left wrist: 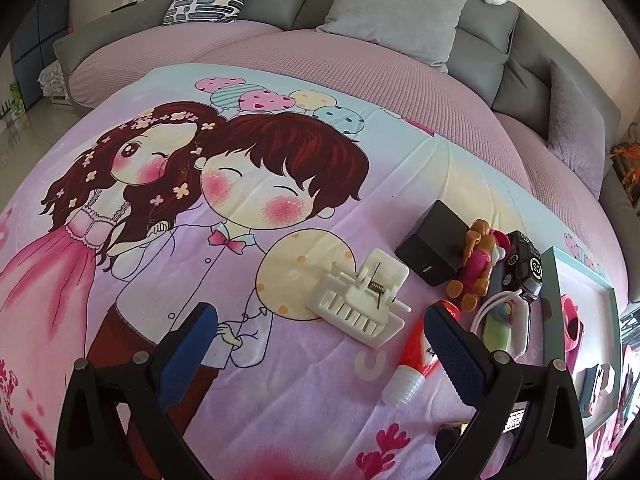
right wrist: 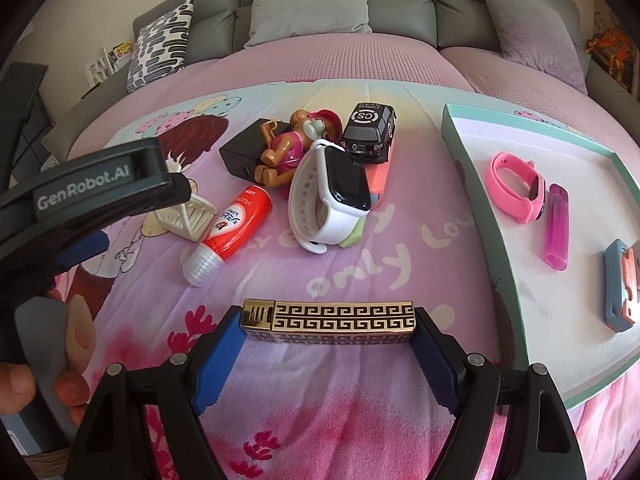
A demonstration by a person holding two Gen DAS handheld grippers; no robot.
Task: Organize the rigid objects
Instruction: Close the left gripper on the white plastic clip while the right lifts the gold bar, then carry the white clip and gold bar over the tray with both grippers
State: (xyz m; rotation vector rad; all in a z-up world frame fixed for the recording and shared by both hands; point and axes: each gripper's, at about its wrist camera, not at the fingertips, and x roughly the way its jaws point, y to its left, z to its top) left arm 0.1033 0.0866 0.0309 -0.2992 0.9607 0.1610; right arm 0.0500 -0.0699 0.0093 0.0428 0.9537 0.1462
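Right claw (right wrist: 330, 330) at bottom centre of the right wrist view, pinching a gold-and-black patterned lighter (right wrist: 332, 318) end to end, blue pads pressed on both short ends, lighter crosswise over the cartoon bedsheet (right wrist: 360, 264)

Left claw (left wrist: 320, 336) at bottom of the left wrist view, spread wide, nothing between its pads, hovering over the sheet; right pad edge just overlaps the red tube in the frame, cannot tell if touching. Same claw enters the right wrist view from the left edge, a hand (right wrist: 24, 380) on its grip at lower left

Loose pile, centre of right wrist view:
- white smartwatch (right wrist: 332, 200) on its side, leaning over a green-and-pink block (right wrist: 356, 232)
- black toy car (right wrist: 370, 132) upper centre, on the block's pink end
- brown dog figure in pink (right wrist: 288, 148) lying across a black charger block (right wrist: 240, 156)
- red-and-white tube (right wrist: 232, 228), white cap toward lower left
- white spring clip (left wrist: 360, 300), centre of left wrist view, just left of the tube

Teal-rimmed tray (right wrist: 472, 184) on the right side of the right wrist view holds a pink watch band (right wrist: 512, 188), a purple lighter (right wrist: 556, 228) just beside it, and a grey-and-orange item (right wrist: 618, 284) at the right edge

Grey sofa cushions (right wrist: 308, 0) across the top
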